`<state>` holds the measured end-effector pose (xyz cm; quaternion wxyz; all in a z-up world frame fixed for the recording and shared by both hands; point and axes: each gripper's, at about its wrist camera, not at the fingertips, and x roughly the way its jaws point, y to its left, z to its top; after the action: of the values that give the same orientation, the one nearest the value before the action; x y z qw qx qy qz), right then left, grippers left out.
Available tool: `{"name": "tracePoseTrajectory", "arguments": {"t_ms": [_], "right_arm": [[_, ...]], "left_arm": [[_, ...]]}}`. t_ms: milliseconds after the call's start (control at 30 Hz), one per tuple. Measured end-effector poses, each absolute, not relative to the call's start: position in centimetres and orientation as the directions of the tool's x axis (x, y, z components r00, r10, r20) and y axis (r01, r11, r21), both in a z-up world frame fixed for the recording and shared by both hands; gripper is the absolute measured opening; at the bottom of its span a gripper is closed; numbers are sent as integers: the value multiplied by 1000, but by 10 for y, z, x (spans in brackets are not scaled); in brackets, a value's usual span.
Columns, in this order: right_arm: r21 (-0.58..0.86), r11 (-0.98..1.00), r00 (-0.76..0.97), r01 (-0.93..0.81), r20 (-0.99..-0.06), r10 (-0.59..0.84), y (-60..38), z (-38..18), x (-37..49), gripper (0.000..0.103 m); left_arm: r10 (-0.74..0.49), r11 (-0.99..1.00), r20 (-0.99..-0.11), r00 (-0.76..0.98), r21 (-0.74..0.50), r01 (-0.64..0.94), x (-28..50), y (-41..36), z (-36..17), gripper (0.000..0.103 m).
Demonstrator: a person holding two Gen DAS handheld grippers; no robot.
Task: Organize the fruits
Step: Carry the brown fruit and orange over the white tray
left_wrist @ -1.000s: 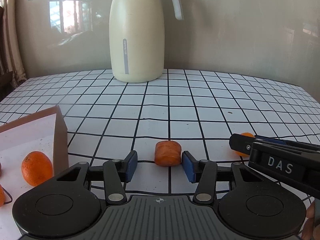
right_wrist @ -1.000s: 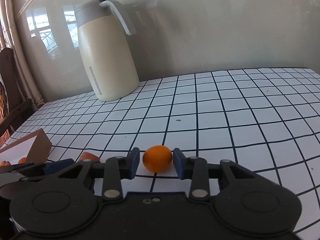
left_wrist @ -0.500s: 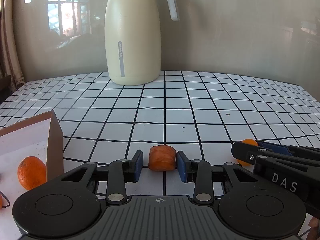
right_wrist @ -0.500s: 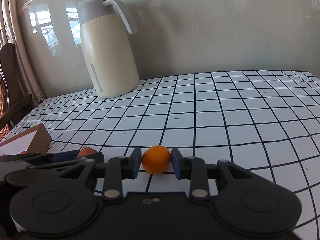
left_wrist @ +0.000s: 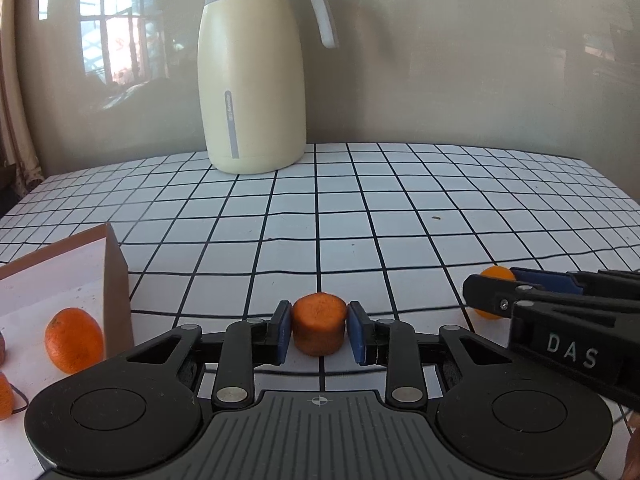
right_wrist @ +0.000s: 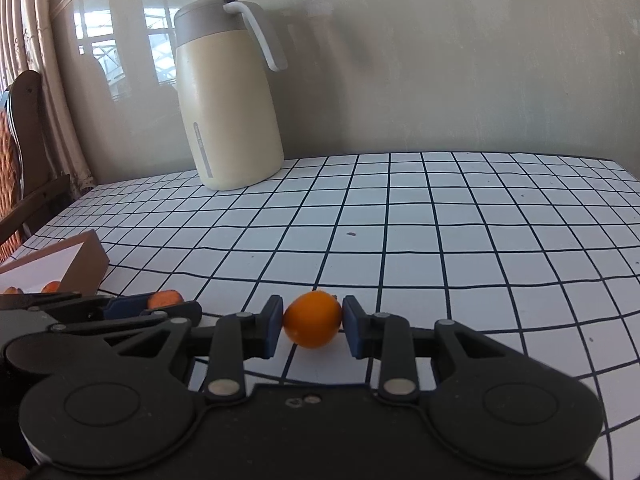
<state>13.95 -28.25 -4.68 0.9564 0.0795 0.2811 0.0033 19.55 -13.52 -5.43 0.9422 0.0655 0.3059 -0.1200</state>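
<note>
Moved: left gripper (left_wrist: 319, 334) jaws have closed onto carrot chunk (left_wrist: 319, 328) on the table.
Right gripper (right_wrist: 312, 326): clamped on kumquat (right_wrist: 312, 319).
Handling: both light, firm; flanks gripped.
Box (left_wrist: 116, 292): left, 1 tangerine (left_wrist: 73, 339) inside.

The tablecloth (left_wrist: 400, 216) is white with a grid of thin black lines. The jug (left_wrist: 252, 80) is cream with a grey lid, a pale handle and a grey stripe down its front. The carrot chunk (left_wrist: 319, 330) is dull orange; the small round fruit (right_wrist: 313, 324) is a brighter, glossier orange. In the box (left_wrist: 116, 292) (brown outside, white inside) lies an orange fruit (left_wrist: 73, 340). Both grippers are black with blue pads (left_wrist: 282, 330). The wall (left_wrist: 480, 60) is grey-beige.
</note>
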Motion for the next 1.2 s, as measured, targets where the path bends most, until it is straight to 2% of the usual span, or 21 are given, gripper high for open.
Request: {"name": "tracePoseTrajectory", "arguments": {"t_ms": [233,800,1200], "right_arm": [[158,986,835,51,-548,45,-284,-50,134,24],[150,988,832,44,-553,47,-286,-49,132,24],[123,992,835,19,-547,52,-282,-45,121,24]], "left_arm": [[-198,963,-599,776,27,267,195,-130,-55,30],[-157,960,-589,792,95,262,189,-141,-55,28],[-193,961,-576,794,52,271,174,-130,-44,28]]}}
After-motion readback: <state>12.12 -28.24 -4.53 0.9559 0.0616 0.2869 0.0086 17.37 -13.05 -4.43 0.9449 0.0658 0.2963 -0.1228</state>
